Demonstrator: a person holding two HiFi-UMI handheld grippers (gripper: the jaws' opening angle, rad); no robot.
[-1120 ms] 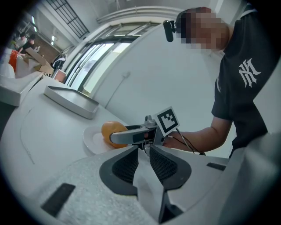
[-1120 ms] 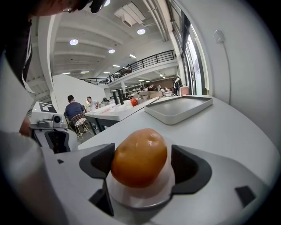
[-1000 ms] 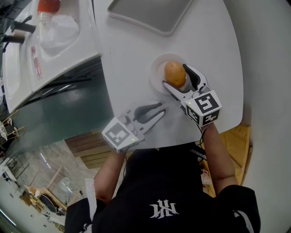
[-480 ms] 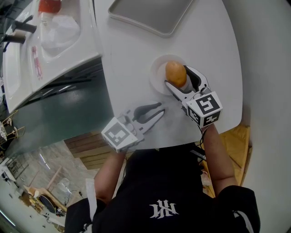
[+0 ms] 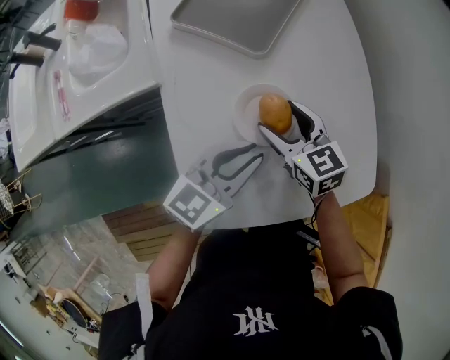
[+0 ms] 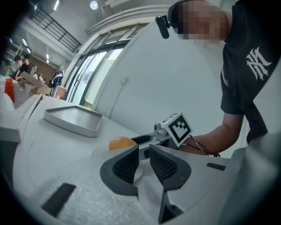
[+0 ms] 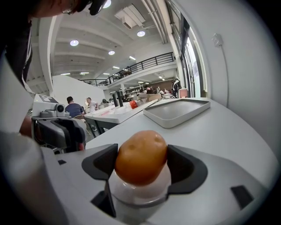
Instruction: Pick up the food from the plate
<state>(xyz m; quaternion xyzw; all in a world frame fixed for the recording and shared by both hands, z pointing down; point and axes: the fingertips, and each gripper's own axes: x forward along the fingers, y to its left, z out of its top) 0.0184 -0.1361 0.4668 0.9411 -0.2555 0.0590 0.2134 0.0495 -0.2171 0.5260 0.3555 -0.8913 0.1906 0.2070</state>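
Note:
An orange, potato-shaped food (image 5: 274, 112) sits on a small white plate (image 5: 244, 118) near the right side of the white table (image 5: 204, 91). My right gripper (image 5: 278, 118) has its jaws on either side of the food (image 7: 141, 157). They have just been closing, and both pads now touch it. The plate (image 7: 140, 190) shows white under the food. My left gripper (image 5: 256, 157) hovers low over the table just left of the plate, jaws nearly together with nothing between them. From the left gripper (image 6: 144, 159) view, the food (image 6: 122, 143) lies just beyond the jaws.
A grey tray (image 5: 232, 21) lies at the far side of the table. A white counter (image 5: 91, 70) with a red-capped bottle (image 5: 76, 8) stands to the left, across a gap. The table's near edge runs just under both grippers.
My left gripper has moved up and to the right, closer to the plate. The right gripper has stayed at the food, its jaws drawn in slightly onto it.

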